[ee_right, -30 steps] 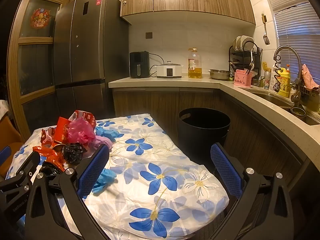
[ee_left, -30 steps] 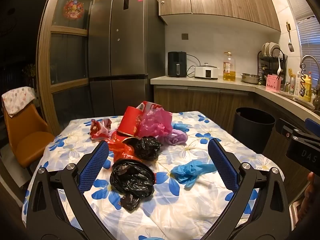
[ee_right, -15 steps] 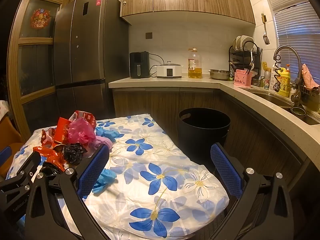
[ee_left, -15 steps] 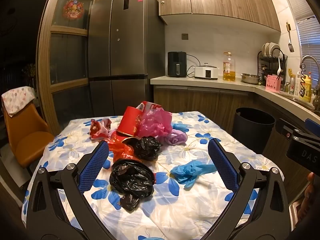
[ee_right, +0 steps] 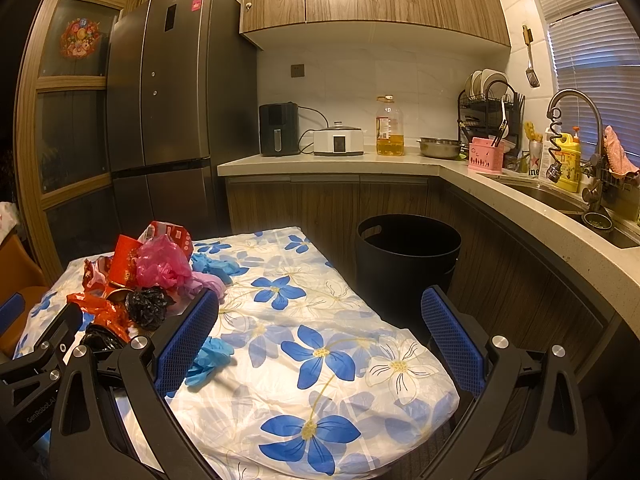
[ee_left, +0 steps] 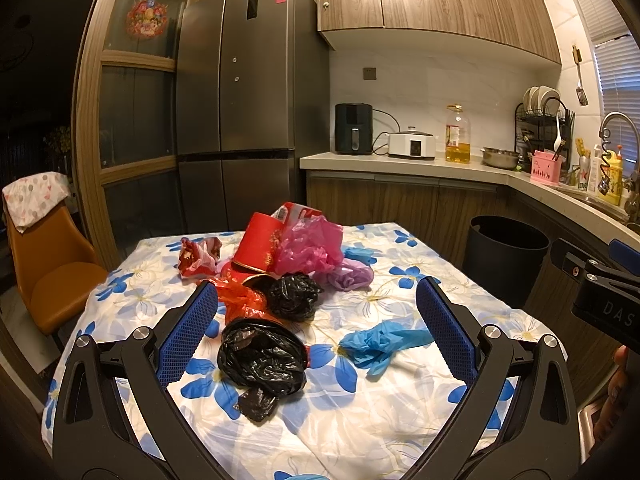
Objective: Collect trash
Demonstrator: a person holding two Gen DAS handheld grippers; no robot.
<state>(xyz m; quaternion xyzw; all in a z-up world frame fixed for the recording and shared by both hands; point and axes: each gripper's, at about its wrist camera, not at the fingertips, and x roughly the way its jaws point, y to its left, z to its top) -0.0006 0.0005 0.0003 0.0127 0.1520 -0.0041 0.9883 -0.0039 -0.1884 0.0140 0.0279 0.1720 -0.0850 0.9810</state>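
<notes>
Floral-clothed bench [ee_left: 400, 420] ahead: my left claw [ee_left: 316, 332], spread wide and empty, faces the black bag [ee_left: 262, 356] dead ahead, nearer than the equally open, empty right claw [ee_right: 320, 344].

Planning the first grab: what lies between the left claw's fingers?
In the left wrist view, a crumpled black bag and blue glove lie there.

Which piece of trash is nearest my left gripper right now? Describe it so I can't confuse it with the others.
On the floral-cloth table, look at the near end of the trash pile, just ahead of the open left gripper. The crumpled black plastic bag lies there with a small black scrap at its near edge. It is bigger and nearer than the other black bag, and left of the blue glove.
</notes>
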